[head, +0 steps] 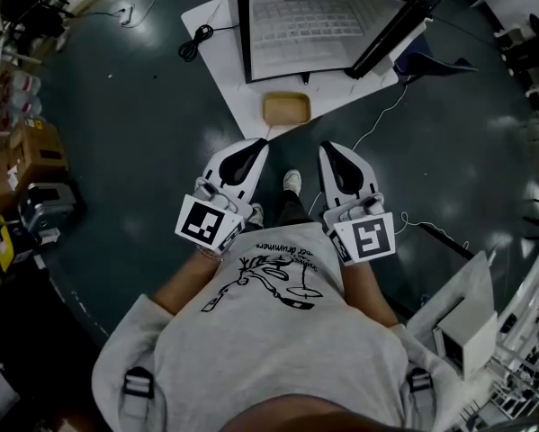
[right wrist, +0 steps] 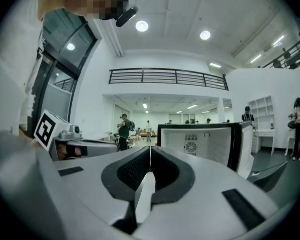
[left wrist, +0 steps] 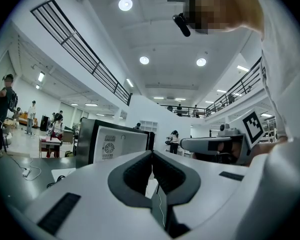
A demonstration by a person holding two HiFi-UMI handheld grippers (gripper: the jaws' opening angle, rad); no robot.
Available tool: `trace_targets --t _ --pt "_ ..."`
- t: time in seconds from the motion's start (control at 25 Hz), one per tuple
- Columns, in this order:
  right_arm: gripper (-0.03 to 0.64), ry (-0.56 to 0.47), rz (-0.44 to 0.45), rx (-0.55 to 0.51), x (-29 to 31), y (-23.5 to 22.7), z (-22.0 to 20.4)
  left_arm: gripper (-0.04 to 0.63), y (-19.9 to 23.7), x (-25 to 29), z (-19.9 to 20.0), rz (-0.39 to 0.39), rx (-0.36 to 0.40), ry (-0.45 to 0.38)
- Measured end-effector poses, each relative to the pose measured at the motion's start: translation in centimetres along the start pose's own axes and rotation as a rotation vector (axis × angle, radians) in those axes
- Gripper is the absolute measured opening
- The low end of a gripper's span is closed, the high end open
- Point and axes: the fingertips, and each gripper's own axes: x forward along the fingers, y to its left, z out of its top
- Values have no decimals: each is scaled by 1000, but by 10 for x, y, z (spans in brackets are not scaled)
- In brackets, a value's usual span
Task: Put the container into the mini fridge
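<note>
In the head view a tan shallow container (head: 286, 108) lies on a white floor mat (head: 224, 57), just in front of the mini fridge (head: 318, 27). The fridge's dark door (head: 397, 27) is swung open to the right. I hold both grippers close to my chest, pointing forward and well short of the container. My left gripper (head: 259, 142) is shut and empty, and so is my right gripper (head: 327, 147). The left gripper view shows its jaws (left wrist: 152, 156) pressed together with the fridge (left wrist: 113, 143) beyond. In the right gripper view the jaws (right wrist: 150, 151) also meet, facing the fridge (right wrist: 205, 141). Neither gripper view shows the container.
A black cable (head: 195, 41) lies coiled at the mat's left edge, and a white cord (head: 377, 124) trails on the dark floor. Cardboard boxes (head: 37, 156) crowd the left side, and a white box (head: 467, 318) stands at the right. My shoe (head: 291, 181) shows between the grippers. People stand far off.
</note>
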Motion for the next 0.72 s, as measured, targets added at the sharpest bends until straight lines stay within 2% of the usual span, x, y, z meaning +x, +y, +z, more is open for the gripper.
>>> trace_targets --t 0.72 --pt "28 21 68 8 56 -104 -8 17 30 110 -5 59 -1 20"
